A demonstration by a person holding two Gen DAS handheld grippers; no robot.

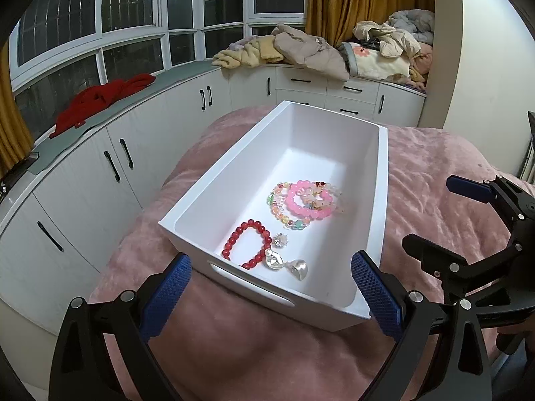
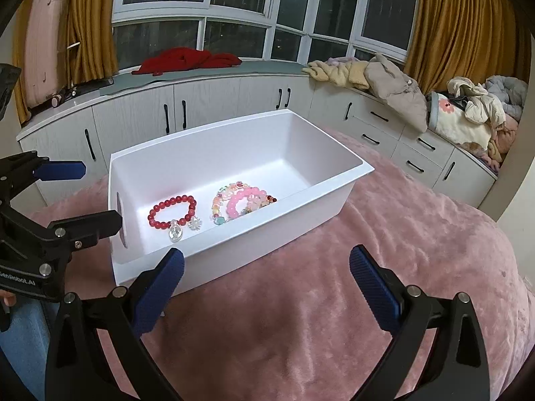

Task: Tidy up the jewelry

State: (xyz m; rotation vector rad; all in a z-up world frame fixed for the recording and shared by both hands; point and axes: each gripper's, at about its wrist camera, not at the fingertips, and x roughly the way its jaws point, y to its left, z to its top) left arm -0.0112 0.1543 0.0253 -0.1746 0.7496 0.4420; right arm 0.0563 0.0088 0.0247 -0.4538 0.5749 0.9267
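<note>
A white plastic bin (image 1: 379, 200) (image 2: 234, 234) sits on a pink blanket. Inside it lie a red bead bracelet (image 1: 249, 242) (image 2: 172, 212), a pink bead bracelet (image 1: 309, 198) (image 2: 247, 204), a multicoloured bead bracelet (image 1: 284, 214) (image 2: 219, 205) and silver charms (image 1: 287, 264) (image 2: 176, 233). My left gripper (image 1: 271, 290) is open and empty, its fingers on either side of the bin's near end wall. My right gripper (image 2: 265, 284) is open and empty, hovering over the blanket beside the bin's long side. Each gripper shows in the other's view, the right gripper (image 1: 438, 214) and the left gripper (image 2: 90, 193).
The pink blanket (image 2: 367, 267) covers the bed all around the bin. White cabinets (image 2: 200, 107) under a window seat curve behind. A red garment (image 2: 187, 60), piled clothes (image 2: 384, 83) and a pink suitcase (image 2: 43, 43) lie on the seat.
</note>
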